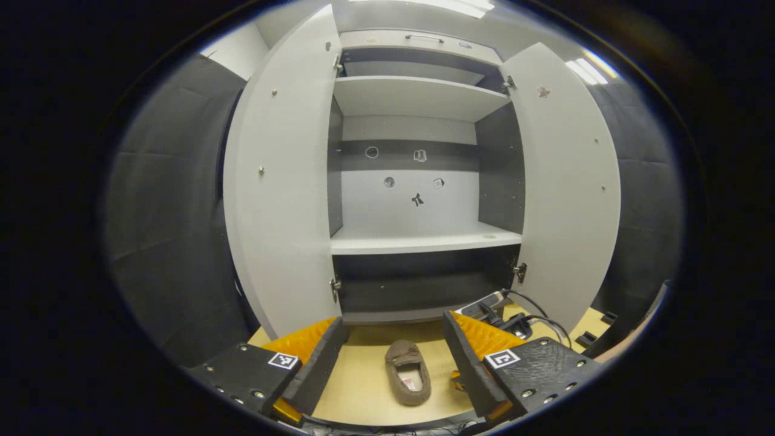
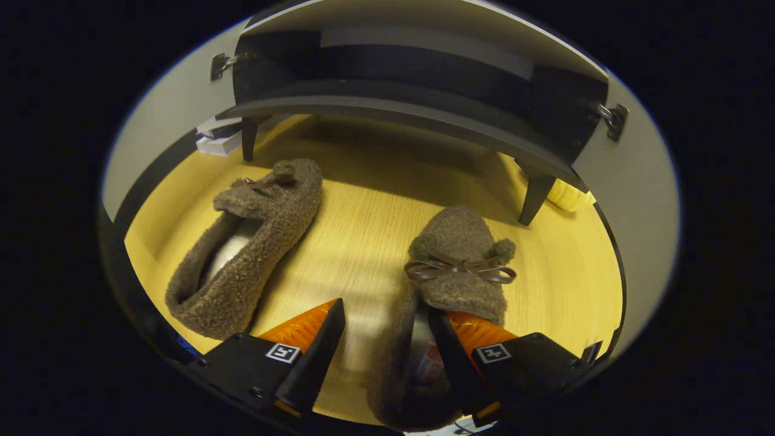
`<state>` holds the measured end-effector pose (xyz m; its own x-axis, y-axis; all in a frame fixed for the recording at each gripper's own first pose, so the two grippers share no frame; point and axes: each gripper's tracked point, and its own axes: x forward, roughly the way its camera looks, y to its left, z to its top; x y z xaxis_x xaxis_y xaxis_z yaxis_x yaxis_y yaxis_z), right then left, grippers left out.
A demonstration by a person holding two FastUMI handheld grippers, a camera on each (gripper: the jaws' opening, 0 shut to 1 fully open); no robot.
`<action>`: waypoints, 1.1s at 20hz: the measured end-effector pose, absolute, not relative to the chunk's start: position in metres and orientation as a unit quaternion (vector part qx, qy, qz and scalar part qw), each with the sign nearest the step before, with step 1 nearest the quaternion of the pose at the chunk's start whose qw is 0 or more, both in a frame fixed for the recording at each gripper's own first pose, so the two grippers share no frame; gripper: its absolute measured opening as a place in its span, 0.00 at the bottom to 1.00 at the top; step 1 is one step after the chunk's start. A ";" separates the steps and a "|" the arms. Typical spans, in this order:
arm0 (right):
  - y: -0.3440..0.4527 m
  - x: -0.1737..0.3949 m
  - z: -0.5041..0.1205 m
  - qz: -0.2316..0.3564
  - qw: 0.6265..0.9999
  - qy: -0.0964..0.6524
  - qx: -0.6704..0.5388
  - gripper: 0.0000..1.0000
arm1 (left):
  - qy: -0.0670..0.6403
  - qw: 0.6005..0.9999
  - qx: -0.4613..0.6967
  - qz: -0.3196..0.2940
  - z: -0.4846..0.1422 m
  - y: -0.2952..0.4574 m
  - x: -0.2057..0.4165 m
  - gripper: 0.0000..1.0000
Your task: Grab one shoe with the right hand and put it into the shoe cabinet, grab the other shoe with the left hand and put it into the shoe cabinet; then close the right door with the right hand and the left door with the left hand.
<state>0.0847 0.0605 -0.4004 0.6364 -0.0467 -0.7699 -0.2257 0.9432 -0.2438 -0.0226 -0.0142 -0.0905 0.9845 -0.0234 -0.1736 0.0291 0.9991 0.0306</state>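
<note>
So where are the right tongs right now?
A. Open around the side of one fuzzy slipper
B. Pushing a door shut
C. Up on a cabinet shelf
A: in the right gripper view the right tongs sit open, one finger inside the near slipper, the other outside it on the floor.

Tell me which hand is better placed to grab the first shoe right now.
The right. The right gripper is low over the floor, jaws open, one finger already inside the nearer shoe and one outside its side wall. The left gripper hangs back, open, facing the open cabinet.
</note>
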 end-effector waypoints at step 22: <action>0.037 0.024 -0.344 0.078 0.899 0.415 -0.113 0.00 | 0.079 0.996 0.036 -0.036 -0.094 -0.029 -0.033 0.95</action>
<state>0.0244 0.0366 -0.3440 0.6436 0.0458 -0.7640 -0.2340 0.9622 -0.1394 -0.0332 -0.0290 -0.0939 0.9850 -0.0656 -0.1595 0.0770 0.9948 0.0666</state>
